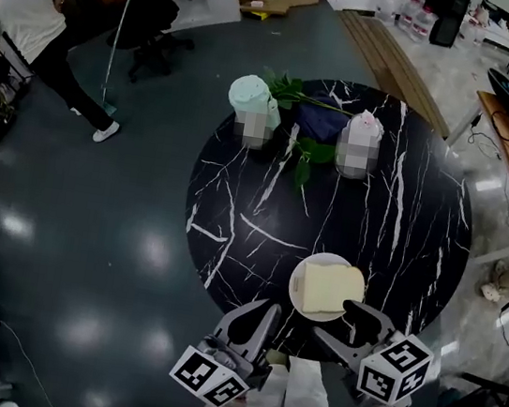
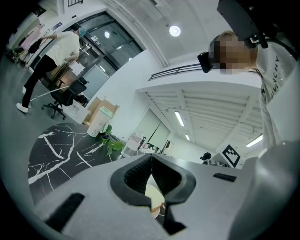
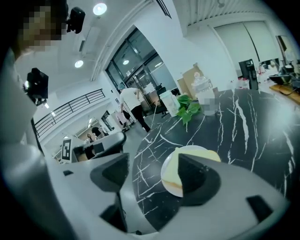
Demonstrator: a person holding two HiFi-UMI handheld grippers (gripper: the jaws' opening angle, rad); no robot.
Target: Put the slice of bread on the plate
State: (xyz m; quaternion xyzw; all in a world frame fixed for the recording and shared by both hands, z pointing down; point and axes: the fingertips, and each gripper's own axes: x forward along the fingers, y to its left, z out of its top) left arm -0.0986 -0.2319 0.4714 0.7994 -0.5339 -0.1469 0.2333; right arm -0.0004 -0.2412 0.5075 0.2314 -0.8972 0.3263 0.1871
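Well, the round black marble counter with white veins (image 1: 235, 204) takes up most of the scene. A pale green lidded canister (image 1: 254, 95) and some green leafy stems (image 1: 312, 150) stand at its far side, well apart from the work.

At the near edge, the left tool (image 1: 254, 319) hangs level with its pads brought together at the tips and nothing between them. The right tool (image 1: 342, 327) tilts down toward the counter with its jaws apart and empty, just near of the plate and not touching the bread.

The round white plate (image 1: 295, 294) sits near the counter's near edge, right of middle. The pale cream slice of bread (image 1: 329, 288) already lies flat on it, broad face up, so the task looks finished, or very nearly so.

I'd judge the slice to be light and soft. It should squash and dent under a firm pinch, and it could tear or sag if lifted by one corner. It looks dry rather than slippery. If it needs a nudge, the best place to take it is the firmer crust at the right edge, where it pokes over the plate's rim and a jaw can get underneath.

The slice is close to square. Its slightly longer side runs roughly left to right, with the right end angled a little toward the far side. I can't tell which edge is the rounded top.
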